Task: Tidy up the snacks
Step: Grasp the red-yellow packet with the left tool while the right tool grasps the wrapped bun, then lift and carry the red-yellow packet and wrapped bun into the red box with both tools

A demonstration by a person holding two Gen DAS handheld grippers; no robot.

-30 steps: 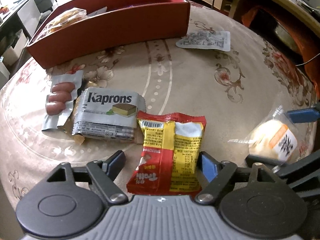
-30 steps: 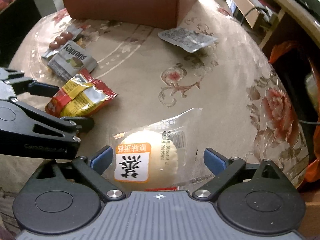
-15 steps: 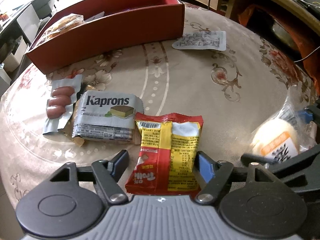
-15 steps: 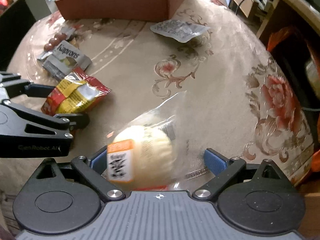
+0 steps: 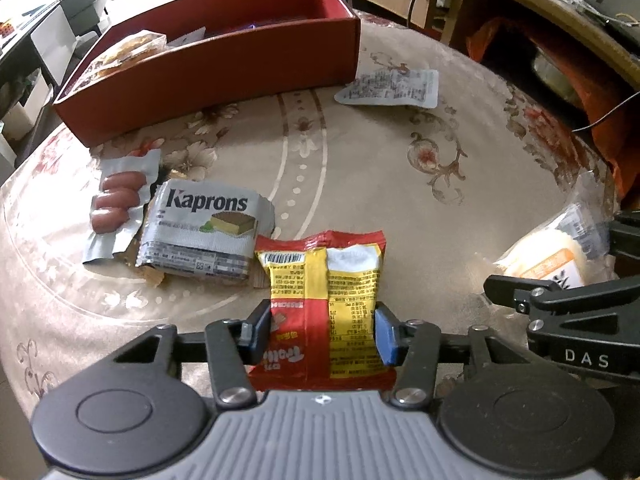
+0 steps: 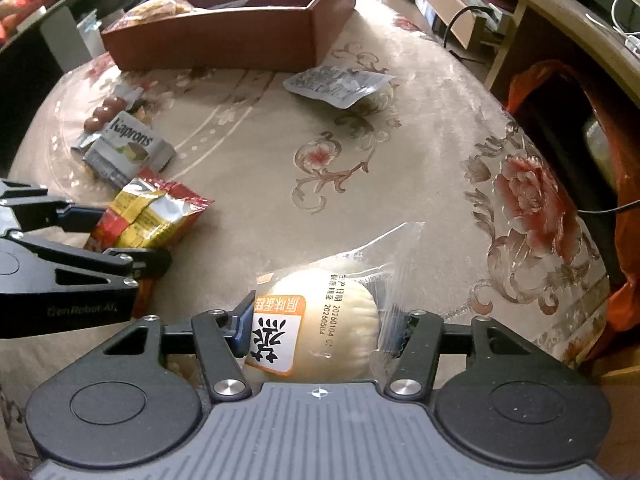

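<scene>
While both grippers point steeply down at the table (image 5: 500,208), each has one snack between its pads. The left gripper (image 5: 320,334) has just been closing, and its pads now press on the two sides of the red-and-yellow packet (image 5: 320,280). One such packet is in view; its long axis runs straight away from the gripper, with the barcode end farthest from it and the near end tucked under the gripper body. The right gripper (image 6: 320,324) has also just been closing, and its pads squeeze the bun in clear wrap (image 6: 320,328). There is one bun; its orange label sits against the left pad, and the loose tail of the wrap points away from the gripper and to its right.

Four other snacks show. Just beyond the left gripper and to its left lies one grey Kaprons pack (image 5: 204,232), its long axis across the view, and beside it on the far left one pouch of three sausages (image 5: 116,200). Farther ahead, slightly right, lies one flat silver sachet (image 5: 388,88). Well ahead stands one red box (image 5: 216,68), long side toward the grippers, with one bagged snack (image 5: 128,48) in its left end.
</scene>
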